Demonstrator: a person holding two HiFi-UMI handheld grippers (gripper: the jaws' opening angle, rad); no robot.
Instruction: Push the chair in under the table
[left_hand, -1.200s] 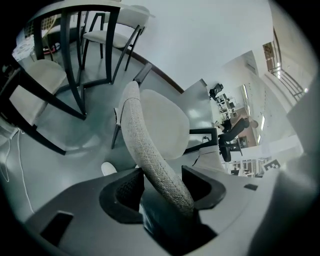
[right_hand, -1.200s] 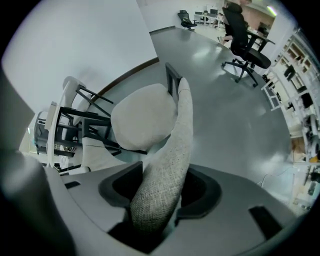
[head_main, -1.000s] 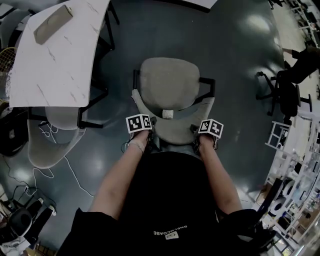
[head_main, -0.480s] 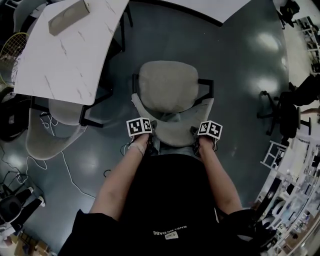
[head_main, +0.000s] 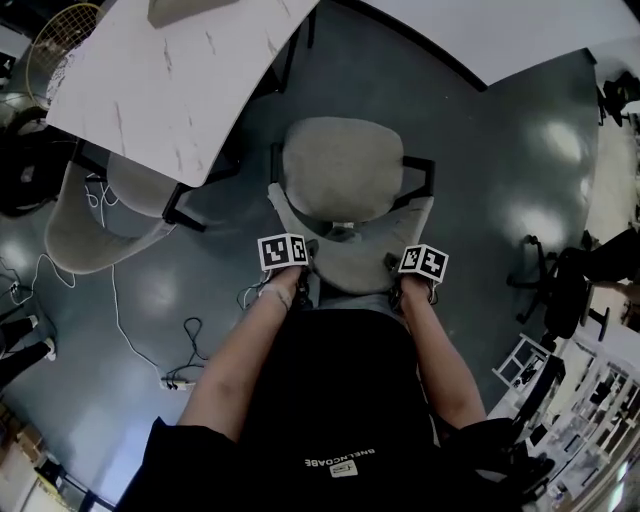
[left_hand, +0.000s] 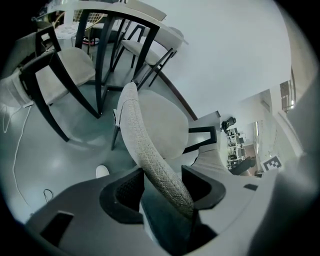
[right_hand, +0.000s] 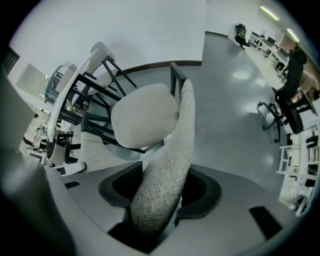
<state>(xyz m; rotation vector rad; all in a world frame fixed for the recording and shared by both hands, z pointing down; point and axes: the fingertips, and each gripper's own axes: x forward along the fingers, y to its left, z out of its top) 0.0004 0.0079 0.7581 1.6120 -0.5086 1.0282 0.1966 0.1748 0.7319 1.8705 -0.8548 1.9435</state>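
A grey upholstered chair (head_main: 340, 165) with black armrests stands on the dark floor in the head view, its seat just off the corner of the white marble-look table (head_main: 190, 80). My left gripper (head_main: 303, 264) is shut on the left part of the chair's curved backrest (head_main: 350, 268), and my right gripper (head_main: 393, 270) is shut on its right part. In the left gripper view the woven backrest (left_hand: 150, 150) runs between the jaws of the left gripper (left_hand: 162, 187). The right gripper view shows the same backrest (right_hand: 172, 160) inside the right gripper (right_hand: 157, 192).
A second grey chair (head_main: 95, 215) is tucked under the table's left side among black table legs (left_hand: 100, 60). Cables and a power strip (head_main: 180, 375) lie on the floor at the left. A black office chair (head_main: 560, 290) stands at the right, and another white tabletop (head_main: 480, 25) lies beyond.
The table has swung right and closer to the chair's seat in the head view, as the chair and I turn toward it. Both grippers stay shut on the backrest.
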